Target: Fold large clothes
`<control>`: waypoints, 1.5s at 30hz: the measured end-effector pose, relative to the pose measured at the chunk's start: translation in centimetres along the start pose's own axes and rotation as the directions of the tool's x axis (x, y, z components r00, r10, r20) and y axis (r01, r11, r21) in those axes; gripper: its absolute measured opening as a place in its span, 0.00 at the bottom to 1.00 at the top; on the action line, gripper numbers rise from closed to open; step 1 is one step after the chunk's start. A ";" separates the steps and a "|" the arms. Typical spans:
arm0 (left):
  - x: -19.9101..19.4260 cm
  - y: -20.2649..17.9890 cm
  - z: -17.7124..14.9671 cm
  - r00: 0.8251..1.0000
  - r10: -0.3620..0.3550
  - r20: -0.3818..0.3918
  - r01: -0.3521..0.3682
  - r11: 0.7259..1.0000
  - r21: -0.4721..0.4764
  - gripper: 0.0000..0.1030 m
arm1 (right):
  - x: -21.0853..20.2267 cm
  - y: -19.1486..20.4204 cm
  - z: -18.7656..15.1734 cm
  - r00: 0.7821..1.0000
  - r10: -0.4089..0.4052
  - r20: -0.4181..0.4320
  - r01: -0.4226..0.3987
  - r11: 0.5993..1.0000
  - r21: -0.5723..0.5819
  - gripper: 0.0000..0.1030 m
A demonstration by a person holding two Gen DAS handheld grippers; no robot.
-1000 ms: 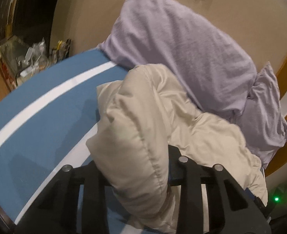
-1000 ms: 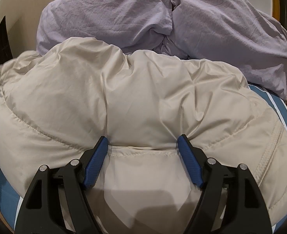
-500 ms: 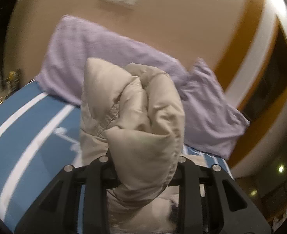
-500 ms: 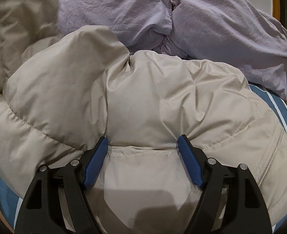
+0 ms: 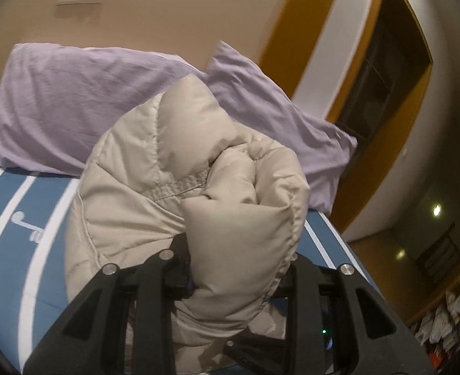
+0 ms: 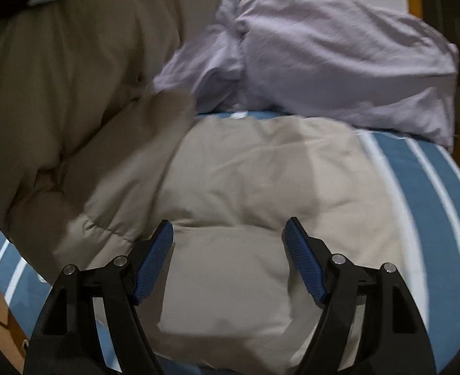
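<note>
Now, left gripper [image 5: 239,268]: your jaws clamp a bunched part of the beige puffer jacket [image 5: 180,193], lifted for folding over;
Right gripper [image 6: 230,259]: jaws apart, pressing the jacket's lower part onto the striped bed [image 6: 429,206], anchoring it;
Beyond: lilac pillows [image 6: 339,53].

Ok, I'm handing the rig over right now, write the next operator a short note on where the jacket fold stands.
Left gripper: shut on a bunch of the jacket, held up off the bed.
Right gripper: open, fingers on either side of the flat part of the jacket, gripping nothing.
Jacket: partly on the striped bed, in front of two pillows; the lifted part hangs at the left of the right wrist view.
Done: one side picked up.
Left: probably carry the lifted part over the flat part, lay it down, smooth it and finish the fold.
</note>
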State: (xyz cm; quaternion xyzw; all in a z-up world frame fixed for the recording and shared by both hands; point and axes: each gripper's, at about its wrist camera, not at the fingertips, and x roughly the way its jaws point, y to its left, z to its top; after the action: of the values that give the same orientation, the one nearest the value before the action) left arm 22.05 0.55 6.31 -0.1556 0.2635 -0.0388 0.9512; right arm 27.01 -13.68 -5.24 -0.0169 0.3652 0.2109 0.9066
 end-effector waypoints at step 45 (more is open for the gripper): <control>0.6 -2.9 -0.6 0.980 0.195 -0.028 -0.190 0.973 0.133 0.83 | -8.8 -12.1 -2.3 0.982 -0.183 0.044 0.168 0.956 0.242 0.78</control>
State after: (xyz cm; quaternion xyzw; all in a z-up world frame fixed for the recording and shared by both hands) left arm 22.34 -2.49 6.48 -0.0663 0.2939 0.0334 0.9530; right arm 24.67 -28.38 -2.54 0.0659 0.3545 0.0850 0.9289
